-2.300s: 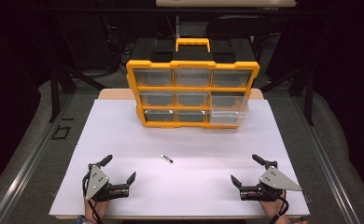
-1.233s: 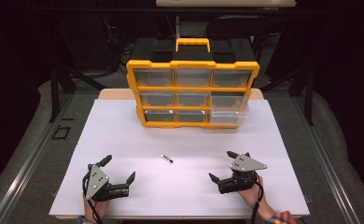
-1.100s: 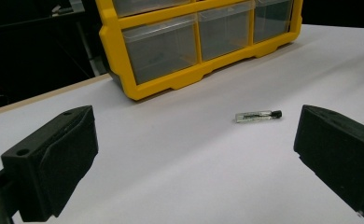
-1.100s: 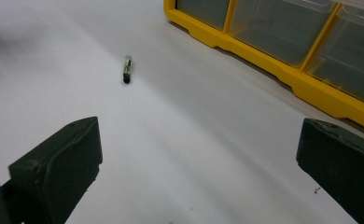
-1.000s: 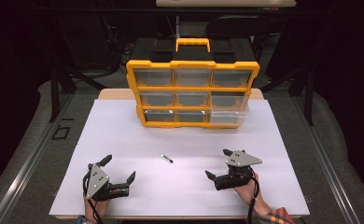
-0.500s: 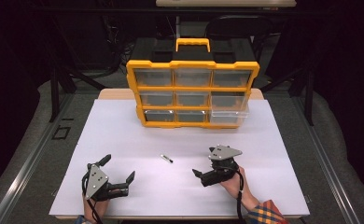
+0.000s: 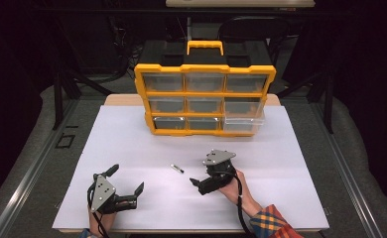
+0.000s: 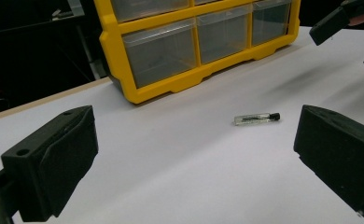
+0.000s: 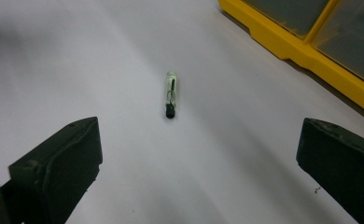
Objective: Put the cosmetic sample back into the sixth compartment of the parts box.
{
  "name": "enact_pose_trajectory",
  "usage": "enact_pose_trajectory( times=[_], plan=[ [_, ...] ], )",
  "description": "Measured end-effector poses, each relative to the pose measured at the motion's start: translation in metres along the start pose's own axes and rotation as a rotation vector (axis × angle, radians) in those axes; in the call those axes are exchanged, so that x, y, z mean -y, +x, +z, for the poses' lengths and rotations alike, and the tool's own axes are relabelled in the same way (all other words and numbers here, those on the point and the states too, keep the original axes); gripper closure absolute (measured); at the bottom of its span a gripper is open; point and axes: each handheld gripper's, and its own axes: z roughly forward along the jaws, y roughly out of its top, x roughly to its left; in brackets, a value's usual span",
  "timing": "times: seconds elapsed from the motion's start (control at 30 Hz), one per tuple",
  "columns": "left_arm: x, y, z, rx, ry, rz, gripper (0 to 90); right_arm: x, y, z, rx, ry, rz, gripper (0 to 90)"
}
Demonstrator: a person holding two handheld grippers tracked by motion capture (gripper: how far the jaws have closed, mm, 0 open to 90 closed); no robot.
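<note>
In the high view the right gripper point(image 7: 197, 181), black with a grey three-cornered plate on top, sits at lower centre of the frame, held by a hand with a plaid cuff, its jaws spread apart and empty, pointing toward the left of the frame. Just to its upper left, near but not touching, lies the small clear glass vial with a black cap point(image 7: 176, 168) on the white table sheet point(image 7: 290, 163). In the right gripper view that vial point(image 9: 171, 93) lies at upper centre between and beyond the two black jaws, cap end nearer the camera; something dark shows inside it, though it is too small to make out. The left gripper point(image 7: 127, 191) rests at lower left of the high view, jaws likewise wide apart and holding nothing, well apart from the vial. In the left gripper view the vial point(image 8: 257, 118) lies right of centre. At the upper centre of the high view stands the yellow-framed organiser with nine clear plastic drawers point(image 7: 205, 101); its lower right drawer sticks out slightly.
</note>
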Motion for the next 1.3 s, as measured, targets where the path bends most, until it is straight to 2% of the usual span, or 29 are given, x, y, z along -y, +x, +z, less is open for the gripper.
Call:
enact_pose_trajectory(
  times=[0.13,0.3,0.43,0.6,0.8,0.9,1.2,1.3],
  plan=[
    [0.000,0.000,-0.001,-0.009,-0.009,0.006,0.0,-0.009,0.002,0.010,-0.007,0.018,-0.014,0.0],
    [0.000,0.001,0.000,-0.008,-0.007,-0.006,0.0,-0.013,0.001,0.017,-0.008,0.042,-0.007,0.0],
    [-0.001,0.000,0.000,-0.005,-0.006,0.006,0.0,-0.014,-0.001,0.022,-0.014,0.059,0.008,0.0],
    [-0.001,0.000,-0.001,-0.006,-0.007,-0.001,0.0,-0.018,0.000,0.027,-0.020,0.085,0.011,0.0],
    [-0.001,0.000,0.001,-0.005,-0.007,0.000,0.0,-0.030,0.004,0.041,-0.022,0.144,-0.003,0.0],
    [0.000,0.001,0.001,-0.006,-0.003,-0.005,0.0,-0.033,0.005,0.045,-0.016,0.145,-0.004,0.0],
    [-0.001,0.000,0.002,-0.003,-0.004,-0.004,0.0,-0.045,0.012,0.065,-0.025,0.212,-0.022,0.0],
    [0.000,0.001,0.001,-0.004,-0.004,-0.006,0.0,-0.051,0.012,0.069,-0.019,0.229,-0.025,7.6]
  ],
)
